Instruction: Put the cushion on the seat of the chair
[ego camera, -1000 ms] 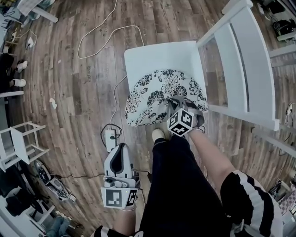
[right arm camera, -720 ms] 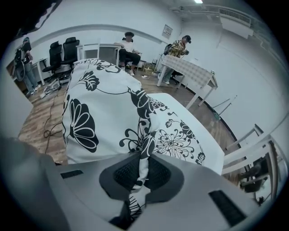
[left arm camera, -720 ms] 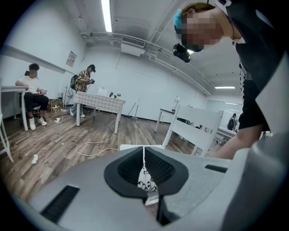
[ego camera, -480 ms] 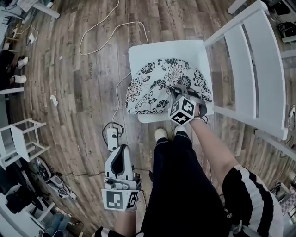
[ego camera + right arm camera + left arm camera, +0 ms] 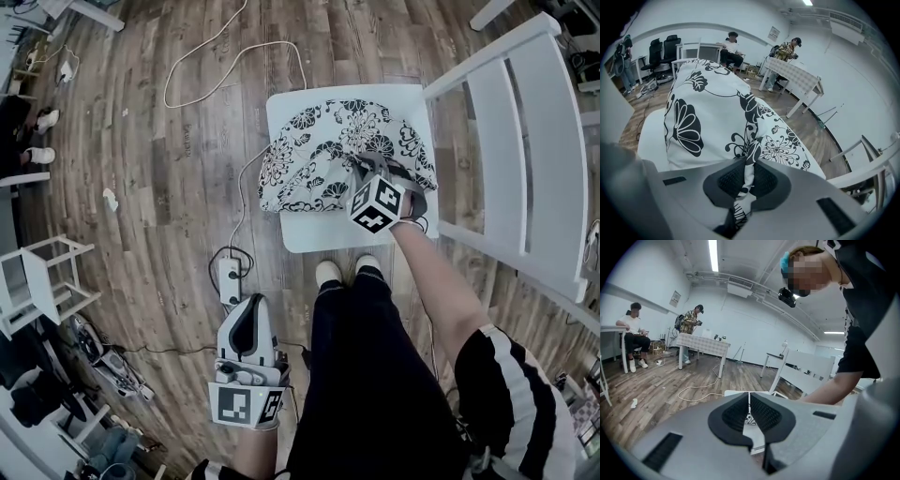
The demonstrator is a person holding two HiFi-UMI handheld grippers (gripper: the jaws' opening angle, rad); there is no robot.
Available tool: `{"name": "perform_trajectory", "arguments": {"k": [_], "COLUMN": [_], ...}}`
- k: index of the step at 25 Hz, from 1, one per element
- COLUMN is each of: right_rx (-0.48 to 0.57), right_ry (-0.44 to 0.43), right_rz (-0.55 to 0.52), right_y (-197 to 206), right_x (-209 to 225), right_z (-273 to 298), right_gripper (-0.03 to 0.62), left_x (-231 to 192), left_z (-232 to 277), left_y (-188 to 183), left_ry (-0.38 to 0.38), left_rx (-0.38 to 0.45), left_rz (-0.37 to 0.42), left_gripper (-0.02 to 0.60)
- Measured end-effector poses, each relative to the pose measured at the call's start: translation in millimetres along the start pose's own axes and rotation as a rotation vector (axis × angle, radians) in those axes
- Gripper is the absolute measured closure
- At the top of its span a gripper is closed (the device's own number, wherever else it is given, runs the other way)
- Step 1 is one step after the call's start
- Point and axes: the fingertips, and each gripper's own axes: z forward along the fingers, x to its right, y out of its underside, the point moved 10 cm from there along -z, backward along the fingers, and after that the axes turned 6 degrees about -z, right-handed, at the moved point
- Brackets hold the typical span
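Chair [image 5: 525, 141] stands just ahead of the person, backrest to the right of the R claw [image 5: 362, 169]. Its seat [image 5: 328, 234] lies under that claw, w/ a bare strip on the claw's near side. Cushion [image 5: 319, 155] is already over the seat, spreading ahead and left of the R claw; its far-left edge seems to hang a bit past the seat edge, and the fabric humps up from the pinch, so prob. not fully settled. R claw is clamped tight on a fold at the cushion's near-right corner, angled steeply down. L claw [image 5: 246, 309] hangs well apart, low by the person's leg, pads pressed together w/ nothing between. Step in hand: placing, close to done. Next move likely calls for nudging the cushion right so it sits square, lowering the corner flat, then spreading the jaws and backing off w/o dragging the fabric.
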Motion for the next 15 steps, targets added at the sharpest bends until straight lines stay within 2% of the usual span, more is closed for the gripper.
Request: {"name": "perform_trajectory", "arguments": {"k": [4,15], "right_rx": [-0.002,0.002], "right_ry": [0.009,0.028], "right_rz": [-0.004,-0.02], "right_y": [-5,-2], "right_x": [17,16], "right_z": [6,14], "right_gripper": [0.566,0.566], "left_x": [-1,-1], "left_z": [5,-1], "left_y": [-5,7], "left_ry": [-0.001,0.007], "left_rx": [-0.007,0.019], "left_rz": [0.002,0.0], "left_gripper": [0.568,0.568]}}
